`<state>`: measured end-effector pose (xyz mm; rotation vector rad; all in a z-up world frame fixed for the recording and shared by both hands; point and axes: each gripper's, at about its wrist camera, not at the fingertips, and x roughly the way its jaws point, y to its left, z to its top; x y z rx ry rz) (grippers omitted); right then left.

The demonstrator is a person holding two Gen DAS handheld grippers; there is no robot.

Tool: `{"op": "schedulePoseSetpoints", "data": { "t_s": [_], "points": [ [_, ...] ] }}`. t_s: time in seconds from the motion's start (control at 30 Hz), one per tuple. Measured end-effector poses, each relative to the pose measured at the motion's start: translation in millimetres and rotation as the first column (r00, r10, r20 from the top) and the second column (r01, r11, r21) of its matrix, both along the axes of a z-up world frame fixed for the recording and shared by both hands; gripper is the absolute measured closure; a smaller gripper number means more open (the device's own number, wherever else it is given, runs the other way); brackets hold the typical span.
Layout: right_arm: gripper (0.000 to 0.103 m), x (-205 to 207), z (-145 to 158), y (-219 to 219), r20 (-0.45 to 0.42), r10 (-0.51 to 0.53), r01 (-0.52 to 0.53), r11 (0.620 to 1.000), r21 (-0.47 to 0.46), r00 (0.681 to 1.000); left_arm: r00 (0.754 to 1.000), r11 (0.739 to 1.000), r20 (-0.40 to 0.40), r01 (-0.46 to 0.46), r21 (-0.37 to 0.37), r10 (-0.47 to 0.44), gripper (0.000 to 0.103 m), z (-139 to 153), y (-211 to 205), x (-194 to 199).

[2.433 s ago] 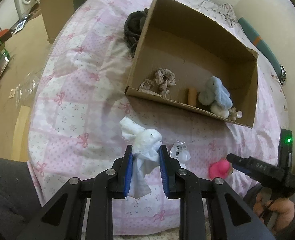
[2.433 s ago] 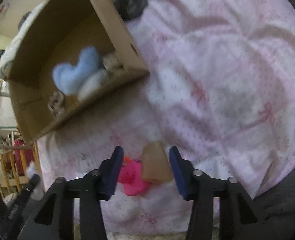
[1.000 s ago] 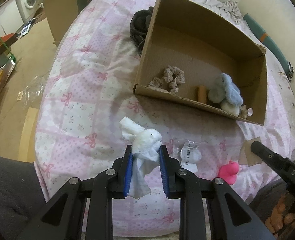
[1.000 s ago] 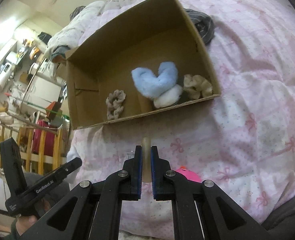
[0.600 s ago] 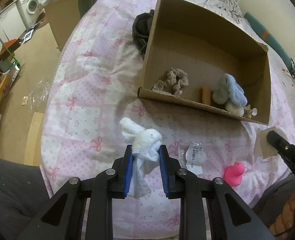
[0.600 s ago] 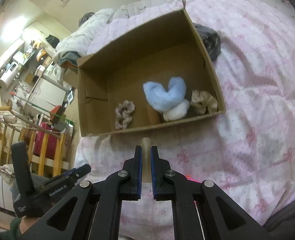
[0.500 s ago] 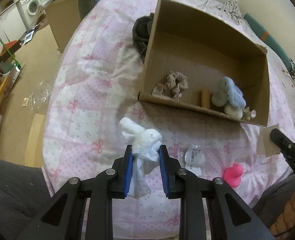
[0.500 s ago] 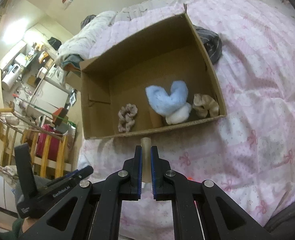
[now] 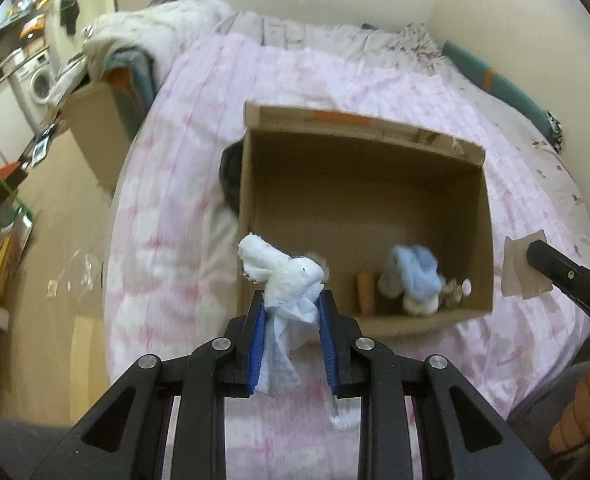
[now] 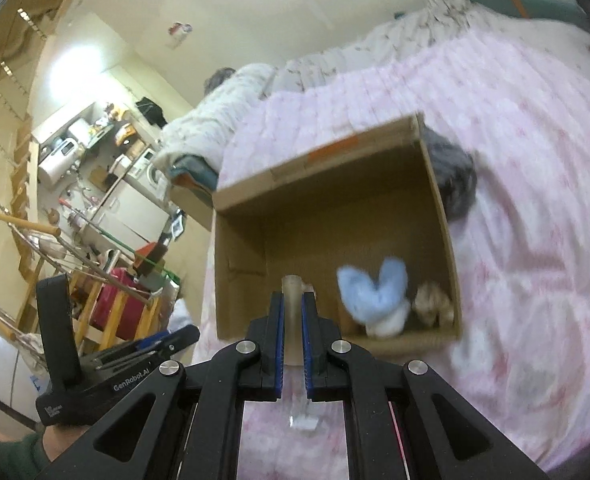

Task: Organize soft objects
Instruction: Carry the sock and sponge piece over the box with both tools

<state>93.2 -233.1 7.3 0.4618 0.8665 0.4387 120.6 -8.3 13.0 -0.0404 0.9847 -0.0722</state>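
Observation:
My left gripper (image 9: pixel 291 312) is shut on a white cloth bunny (image 9: pixel 287 276) and holds it in the air at the near left corner of an open cardboard box (image 9: pixel 375 120). My right gripper (image 10: pixel 293 312) is shut on a thin tan flat piece (image 10: pixel 293 292), held edge-on above the box's near wall (image 10: pixel 407 342); the piece also shows in the left wrist view (image 9: pixel 521 268). In the box lie a blue and white plush (image 9: pixel 415 276), a brown cylinder (image 9: pixel 366 292) and a beige scrunchie (image 10: pixel 433 300).
The box sits on a bed with a pink bow-print quilt (image 9: pixel 183 168). A dark bundle (image 9: pixel 229 176) lies against the box's left side. A clear tagged packet (image 10: pixel 305 416) lies on the quilt below my right gripper. Floor and furniture lie left of the bed.
Both grippers have risen and moved toward the box, each still holding its object. The box now sits right in front of the fingers, and the pink duck has left both views.

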Motion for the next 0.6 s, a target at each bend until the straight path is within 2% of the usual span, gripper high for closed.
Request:
{"op": "schedulePoseSetpoints", "data": {
  "t_s": [0.13, 0.27, 0.37, 0.4, 0.47, 0.6],
  "points": [
    [0.094, 17, 5, -6, 0.045, -0.008, 0.009, 1.000, -0.016, 0.999, 1.000, 1.000, 0.030, 0.008, 0.005, -0.008, 0.080, -3, -5, 19],
    [0.094, 28, -10, -15, 0.042, -0.042, 0.042, 0.999, 0.006, 0.998, 0.998, 0.999, 0.060, 0.038, -0.012, -0.037, 0.080, -22, -7, 28],
    [0.094, 32, -32, -18, -0.032, -0.070, 0.071, 0.997, 0.025, 0.997, 0.998, 0.998, 0.035, 0.045, -0.039, -0.044, 0.080, -43, -7, 30],
    [0.094, 33, -36, -17, -0.044, -0.073, 0.074, 0.997, 0.013, 0.996, 1.000, 0.999, 0.007, 0.029, -0.037, -0.028, 0.080, -50, -7, 32],
    [0.094, 34, -39, -13, -0.047, -0.070, 0.069, 0.997, -0.020, 0.996, 0.999, 0.996, -0.038, 0.026, -0.080, -0.030, 0.080, -61, -6, 36],
    [0.094, 39, -45, -5, -0.054, -0.060, 0.057, 0.997, -0.060, 0.997, 1.000, 0.998, -0.007, 0.025, -0.058, -0.025, 0.080, -60, -5, 38]
  ]
}}
